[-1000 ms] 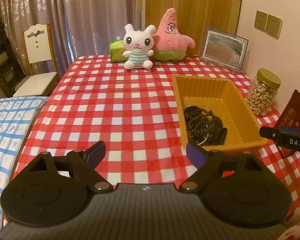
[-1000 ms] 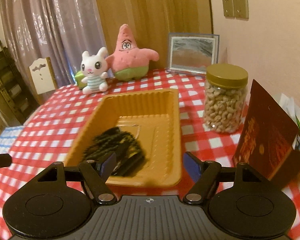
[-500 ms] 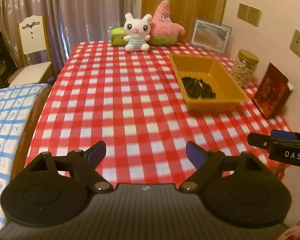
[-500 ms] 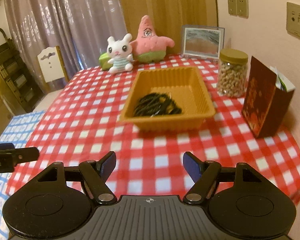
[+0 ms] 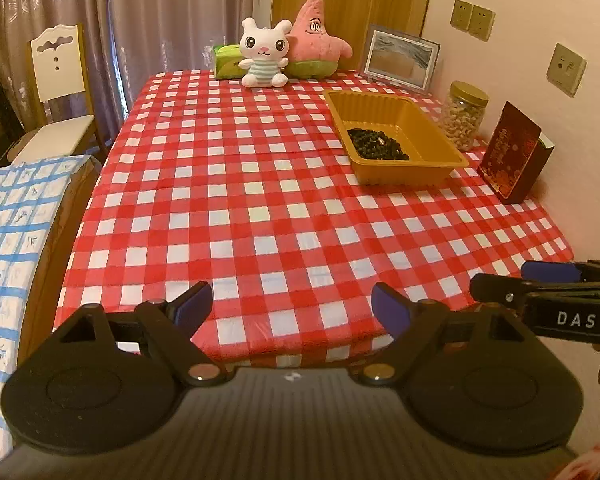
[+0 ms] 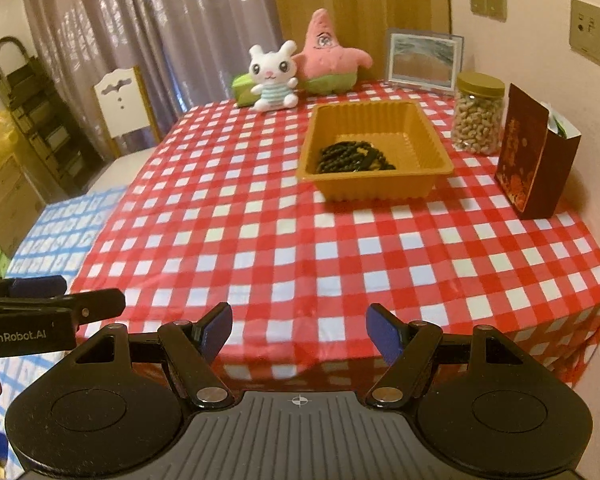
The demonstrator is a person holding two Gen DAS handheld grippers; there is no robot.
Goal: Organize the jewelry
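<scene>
A pile of black bead jewelry (image 5: 378,149) lies in the orange plastic tray (image 5: 400,174) on the right side of the checked table; it also shows in the right wrist view (image 6: 354,158), inside the tray (image 6: 374,190). My left gripper (image 5: 292,306) is open and empty, held off the table's near edge. My right gripper (image 6: 299,330) is open and empty, also off the near edge. Each gripper shows at the side of the other's view: the right gripper (image 5: 540,280), the left gripper (image 6: 60,296).
A jar of nuts (image 5: 462,122), a dark red box (image 5: 514,152) and a picture frame (image 5: 400,62) stand along the right wall. A white bunny plush (image 5: 264,58) and a pink star plush (image 5: 316,40) sit at the far edge. A chair (image 5: 58,92) and blue checked cloth (image 5: 8,220) are left.
Both grippers have pulled back from the tray toward the table's near edge and risen. The tray and beads now look far off. Both stay open and empty.
</scene>
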